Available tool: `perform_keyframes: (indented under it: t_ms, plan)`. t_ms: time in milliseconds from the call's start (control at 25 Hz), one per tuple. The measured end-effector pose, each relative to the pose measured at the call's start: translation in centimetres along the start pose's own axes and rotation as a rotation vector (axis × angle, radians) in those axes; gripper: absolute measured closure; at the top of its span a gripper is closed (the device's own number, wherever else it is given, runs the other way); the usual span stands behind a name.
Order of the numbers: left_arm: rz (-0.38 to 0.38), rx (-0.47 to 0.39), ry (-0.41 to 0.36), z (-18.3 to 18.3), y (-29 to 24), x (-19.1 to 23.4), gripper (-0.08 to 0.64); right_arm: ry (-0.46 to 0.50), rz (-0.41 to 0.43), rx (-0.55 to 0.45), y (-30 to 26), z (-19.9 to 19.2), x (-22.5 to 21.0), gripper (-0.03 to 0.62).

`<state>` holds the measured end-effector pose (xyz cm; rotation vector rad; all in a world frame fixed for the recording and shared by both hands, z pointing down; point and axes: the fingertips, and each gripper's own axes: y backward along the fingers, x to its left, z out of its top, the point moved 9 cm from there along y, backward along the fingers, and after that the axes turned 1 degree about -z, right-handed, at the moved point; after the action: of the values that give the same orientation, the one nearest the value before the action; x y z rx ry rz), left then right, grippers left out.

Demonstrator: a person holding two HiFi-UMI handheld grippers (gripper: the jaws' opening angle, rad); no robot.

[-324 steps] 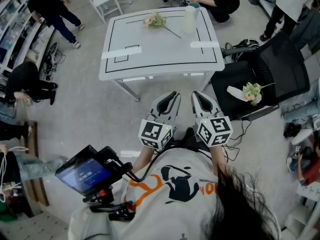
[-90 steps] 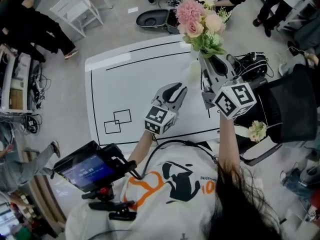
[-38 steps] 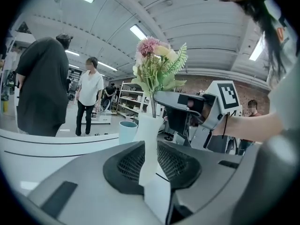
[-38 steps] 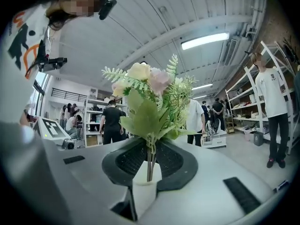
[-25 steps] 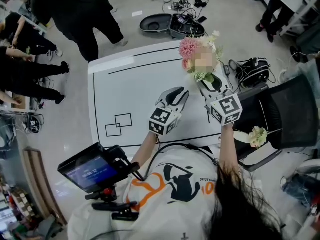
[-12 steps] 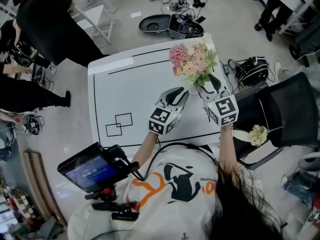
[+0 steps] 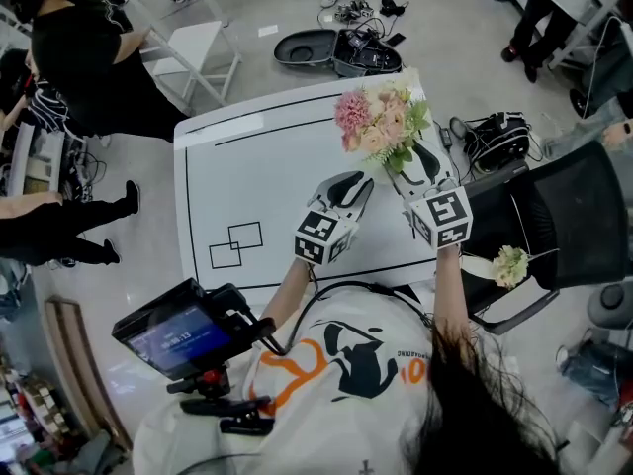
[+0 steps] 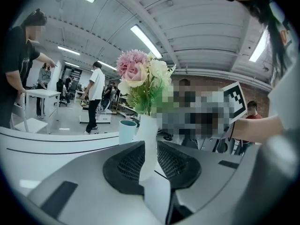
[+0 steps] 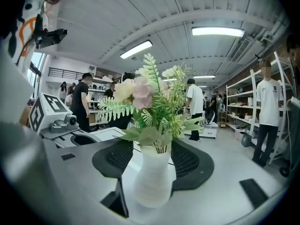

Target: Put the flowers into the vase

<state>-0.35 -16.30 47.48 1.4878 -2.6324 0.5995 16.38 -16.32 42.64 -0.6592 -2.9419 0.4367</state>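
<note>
Right gripper (image 7: pixel 413 160), its jaws just opened wide with the vase (image 9: pixel 152 182) between them, should withdraw straight back without brushing the flowers (image 9: pixel 146 97); left gripper (image 7: pixel 348 182) idles, slightly open.

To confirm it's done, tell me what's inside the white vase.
A pink and cream flower bouquet with green fern leaves stands in the white vase. Its stems enter the neck; their lower ends are hidden by the opaque wall.

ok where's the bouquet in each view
head view: bouquet upper centre, over the table's far right corner
left gripper view: upper centre, slightly left
right gripper view: dead centre, above the white vase
shared landmark: the white table with black lines
</note>
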Motion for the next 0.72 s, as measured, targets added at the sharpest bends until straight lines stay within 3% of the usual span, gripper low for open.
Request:
perform_keyframes:
  t_ms: [720]
  plan:
    - [0.003, -0.006, -0.005, 0.1, 0.0, 0.1, 0.485, -0.084, -0.009, 0.069, 0.2, -2.1, -0.3, 0.342]
